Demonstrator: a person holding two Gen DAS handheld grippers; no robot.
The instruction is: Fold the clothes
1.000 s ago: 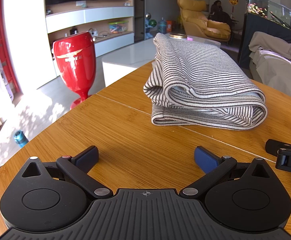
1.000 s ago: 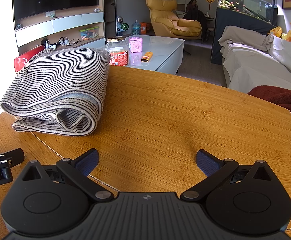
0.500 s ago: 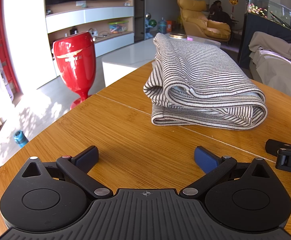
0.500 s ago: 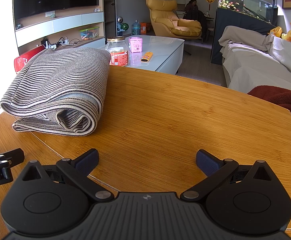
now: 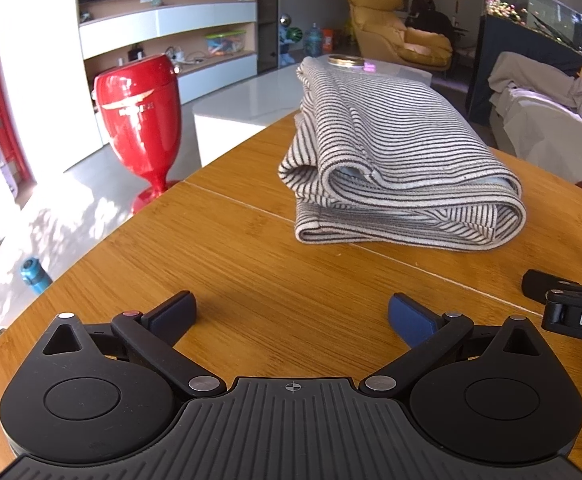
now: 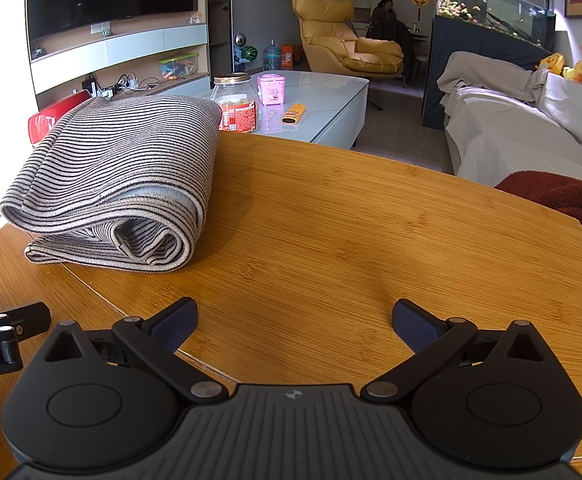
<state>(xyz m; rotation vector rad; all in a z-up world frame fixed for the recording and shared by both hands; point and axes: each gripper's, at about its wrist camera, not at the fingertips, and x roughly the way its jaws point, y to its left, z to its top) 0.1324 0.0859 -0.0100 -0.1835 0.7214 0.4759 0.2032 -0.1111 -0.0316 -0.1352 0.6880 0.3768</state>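
Striped garment (image 5: 395, 168) (grey-white), folded flat on wooden table (image 5: 251, 280)

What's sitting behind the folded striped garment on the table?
In the right wrist view, a clear jar with a red label stands on the white coffee table behind the striped garment. The garment covers the jar's left edge, and whatever lies directly behind the bundle is hidden.

Both wrist views sit low over the wooden table (image 5: 251, 272), sharing the nearby folded striped cloth (image 6: 123, 184).

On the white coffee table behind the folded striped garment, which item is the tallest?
The clear glass jar with the gold lid and red label; it stands taller than the pink box beside it and the orange item lying flat.
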